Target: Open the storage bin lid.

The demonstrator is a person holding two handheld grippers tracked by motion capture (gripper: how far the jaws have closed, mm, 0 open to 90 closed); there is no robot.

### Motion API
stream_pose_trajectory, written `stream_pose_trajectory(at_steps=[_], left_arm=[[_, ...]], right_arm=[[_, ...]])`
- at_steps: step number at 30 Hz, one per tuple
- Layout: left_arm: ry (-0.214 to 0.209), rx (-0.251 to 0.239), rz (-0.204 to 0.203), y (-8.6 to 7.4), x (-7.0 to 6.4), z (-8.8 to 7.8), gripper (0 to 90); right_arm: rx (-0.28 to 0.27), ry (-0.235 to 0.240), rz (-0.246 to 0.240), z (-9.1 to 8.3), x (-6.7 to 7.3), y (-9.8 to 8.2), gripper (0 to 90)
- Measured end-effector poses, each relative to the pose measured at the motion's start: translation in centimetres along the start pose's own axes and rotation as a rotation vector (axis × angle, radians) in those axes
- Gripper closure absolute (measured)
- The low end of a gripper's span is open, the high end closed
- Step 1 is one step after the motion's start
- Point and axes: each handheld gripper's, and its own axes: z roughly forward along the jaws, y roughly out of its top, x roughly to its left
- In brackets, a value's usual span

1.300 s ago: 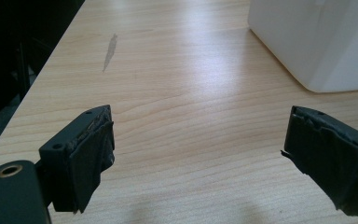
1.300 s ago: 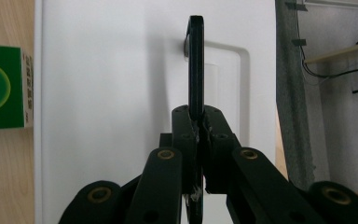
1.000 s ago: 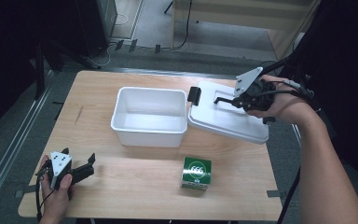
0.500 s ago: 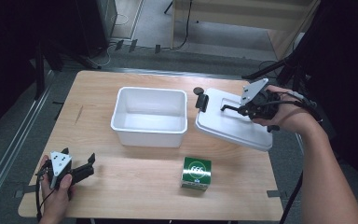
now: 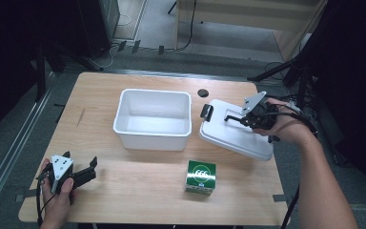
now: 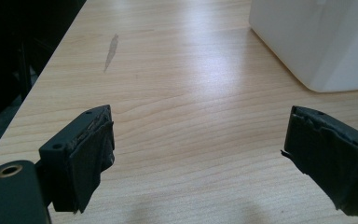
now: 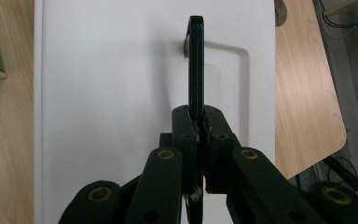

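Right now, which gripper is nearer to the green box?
Right. The right gripper holds the white lid by its handle, just beyond the green box; the left gripper waits farther away at the table's left edge.

Both arms are bare, with no sleeve over forearm or wrist. The left tool (image 5: 83, 174) is black, capped by a grey three-cornered plate, and a thin black cable trails from it. Its two jaws are blocky and carry wrinkled black padding, with a brass-ringed pivot hole behind them. The right tool (image 5: 233, 118) is black too, with its own grey plate, brass-ringed link pivots, small screw holes and black cables.
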Motion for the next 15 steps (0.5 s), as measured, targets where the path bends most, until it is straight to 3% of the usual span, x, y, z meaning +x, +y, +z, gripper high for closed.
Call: stream_pose_trajectory(at_steps=[7,15], left_arm=[[0.0,-0.001,0.003,0.0,0.0,0.0,9.0],[0.002,-0.001,0.0,0.0,0.0,0.0,9.0]], right_arm=[[-0.004,-0.012,0.068,2.0,0.0,-1.2,86.0],[0.034,-0.029,0.091,4.1,0.2,-1.6,86.0]])
